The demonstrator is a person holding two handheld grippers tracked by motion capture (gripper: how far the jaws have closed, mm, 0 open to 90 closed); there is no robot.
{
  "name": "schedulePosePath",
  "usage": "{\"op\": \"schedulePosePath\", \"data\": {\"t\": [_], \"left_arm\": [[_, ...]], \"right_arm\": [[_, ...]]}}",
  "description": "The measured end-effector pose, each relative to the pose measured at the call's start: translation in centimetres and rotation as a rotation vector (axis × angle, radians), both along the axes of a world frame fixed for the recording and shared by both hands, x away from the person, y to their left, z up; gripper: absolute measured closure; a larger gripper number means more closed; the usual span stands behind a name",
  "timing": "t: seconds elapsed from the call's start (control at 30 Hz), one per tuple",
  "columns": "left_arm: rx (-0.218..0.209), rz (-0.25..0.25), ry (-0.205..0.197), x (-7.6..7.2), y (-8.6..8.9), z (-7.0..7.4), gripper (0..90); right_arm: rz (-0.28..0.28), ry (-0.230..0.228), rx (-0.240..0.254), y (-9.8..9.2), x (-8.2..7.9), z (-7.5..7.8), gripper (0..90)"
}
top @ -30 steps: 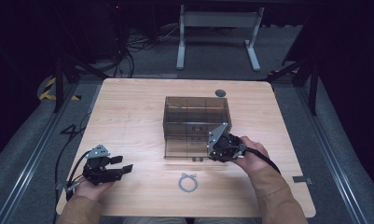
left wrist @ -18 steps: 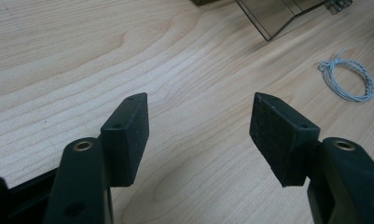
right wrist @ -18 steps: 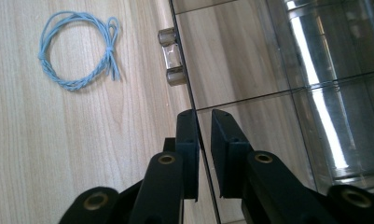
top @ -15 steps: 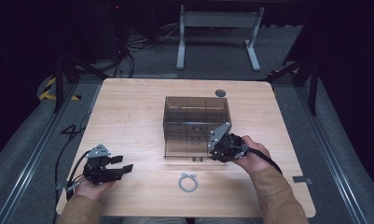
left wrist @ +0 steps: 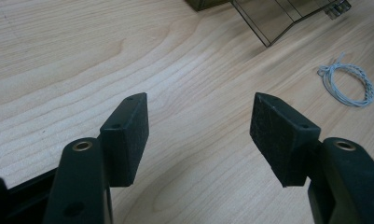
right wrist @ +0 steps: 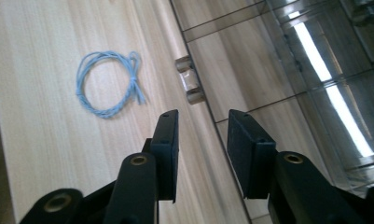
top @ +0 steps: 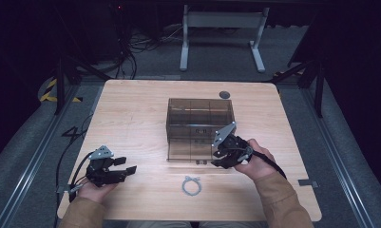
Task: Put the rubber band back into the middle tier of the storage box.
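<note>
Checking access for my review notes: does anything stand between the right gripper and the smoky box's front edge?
Nothing visible does. The right gripper has just been opening its jaws, with the front edge of the box between them; the blue wire coil lies aside on the table.

From the high view my right gripper covers the near right corner of the smoky clear box, so I can't tell if it touches. My right gripper view crops the box at the edge, and the little latch there is blurry.
</note>
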State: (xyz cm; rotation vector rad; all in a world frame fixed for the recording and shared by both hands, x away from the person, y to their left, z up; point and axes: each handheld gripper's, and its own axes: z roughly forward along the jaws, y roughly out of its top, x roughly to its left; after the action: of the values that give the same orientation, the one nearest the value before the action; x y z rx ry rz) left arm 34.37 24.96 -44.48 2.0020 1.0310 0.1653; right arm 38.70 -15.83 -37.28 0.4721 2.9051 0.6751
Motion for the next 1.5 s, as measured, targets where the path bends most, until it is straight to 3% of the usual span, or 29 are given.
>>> {"op": "schedulePosePath", "data": {"t": [0.23, 0.4, 0.57, 1.0, 1.5], "left_arm": [[0.003, -0.007, -0.002, 0.3, -0.2, 0.0, 38.0], [0.003, -0.009, -0.006, 0.4, -0.4, 0.0, 37.7], [0.003, -0.010, -0.007, 0.5, -0.4, 0.1, 37.6], [0.000, -0.005, -0.006, 0.4, -0.3, 0.1, 37.6], [-0.004, 0.000, -0.011, 0.5, -0.3, 0.2, 37.6]], "right_arm": [[-0.028, -0.008, 0.005, 0.5, -0.4, 0.0, 61.6], [-0.051, 0.015, 0.017, 1.5, -0.9, -0.3, 58.3], [-0.042, 0.021, 0.030, 2.1, -1.3, -0.5, 55.4], [-0.009, 0.006, 0.011, 3.8, -1.9, -1.5, 57.3], [-0.024, 0.012, 0.010, 5.1, -2.1, -3.3, 59.1]]}}
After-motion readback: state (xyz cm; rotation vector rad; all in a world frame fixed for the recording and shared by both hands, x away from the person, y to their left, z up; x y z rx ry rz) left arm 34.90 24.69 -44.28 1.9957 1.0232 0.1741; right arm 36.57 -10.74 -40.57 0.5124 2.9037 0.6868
